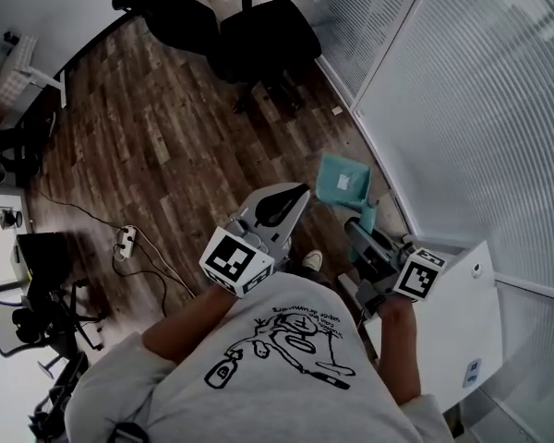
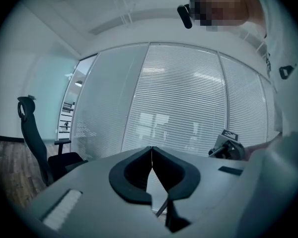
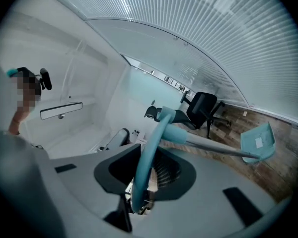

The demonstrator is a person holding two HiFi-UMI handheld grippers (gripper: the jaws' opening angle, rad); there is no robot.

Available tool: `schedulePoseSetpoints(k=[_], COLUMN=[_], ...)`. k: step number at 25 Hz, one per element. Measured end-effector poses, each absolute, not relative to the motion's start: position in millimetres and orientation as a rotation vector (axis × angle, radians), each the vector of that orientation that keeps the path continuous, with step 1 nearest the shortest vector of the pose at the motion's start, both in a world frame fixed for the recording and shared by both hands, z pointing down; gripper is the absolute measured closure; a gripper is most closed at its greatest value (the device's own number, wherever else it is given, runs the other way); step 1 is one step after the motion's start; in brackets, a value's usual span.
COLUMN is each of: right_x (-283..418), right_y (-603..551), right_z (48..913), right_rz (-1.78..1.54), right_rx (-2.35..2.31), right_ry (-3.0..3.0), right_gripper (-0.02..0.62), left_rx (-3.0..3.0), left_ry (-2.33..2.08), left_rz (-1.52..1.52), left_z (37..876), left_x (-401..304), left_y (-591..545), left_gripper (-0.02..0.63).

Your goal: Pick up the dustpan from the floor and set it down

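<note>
1. The dustpan (image 3: 258, 142) looks like light, stiff plastic on a long pole (image 3: 213, 147). The pan end will probably swing, so take it by the loop handle (image 3: 146, 157).
2. Looks: teal pan, grey pole, teal loop on top.
3. Your right gripper (image 3: 144, 180) is clamped on that loop. The pan hangs at 3 o'clock from the jaws, seemingly clear of the wood floor (image 3: 283, 162).
4. Your left gripper (image 2: 151, 150) has its tips pressed together and holds nothing.
</note>
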State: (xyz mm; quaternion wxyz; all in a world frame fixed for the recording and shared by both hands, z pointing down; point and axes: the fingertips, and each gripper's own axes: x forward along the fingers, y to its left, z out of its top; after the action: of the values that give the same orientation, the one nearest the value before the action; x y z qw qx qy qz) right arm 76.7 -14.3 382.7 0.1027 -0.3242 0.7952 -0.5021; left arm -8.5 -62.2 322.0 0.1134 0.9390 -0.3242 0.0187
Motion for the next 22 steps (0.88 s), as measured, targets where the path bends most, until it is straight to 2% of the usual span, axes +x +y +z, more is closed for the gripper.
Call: schedulePoseSetpoints(k=[13, 22], right_x=[82.5, 82.0], right_y=[13.9, 14.8], right_z=[313.9, 310.8], right_rz=[-1.389, -1.404], right_rx=[-0.920, -0.926], right_ry=[2.402, 2.402], right_gripper=[0.528, 0.523], left_rx=[2.782, 2.781], left_ry=[-0.940, -0.920], left_rz=[0.037, 0.046], left_z=[306.0, 307.2], left_x=[-9.0, -7.9], left_y=[-61.4, -62.9], left_gripper=[0.604, 0.604])
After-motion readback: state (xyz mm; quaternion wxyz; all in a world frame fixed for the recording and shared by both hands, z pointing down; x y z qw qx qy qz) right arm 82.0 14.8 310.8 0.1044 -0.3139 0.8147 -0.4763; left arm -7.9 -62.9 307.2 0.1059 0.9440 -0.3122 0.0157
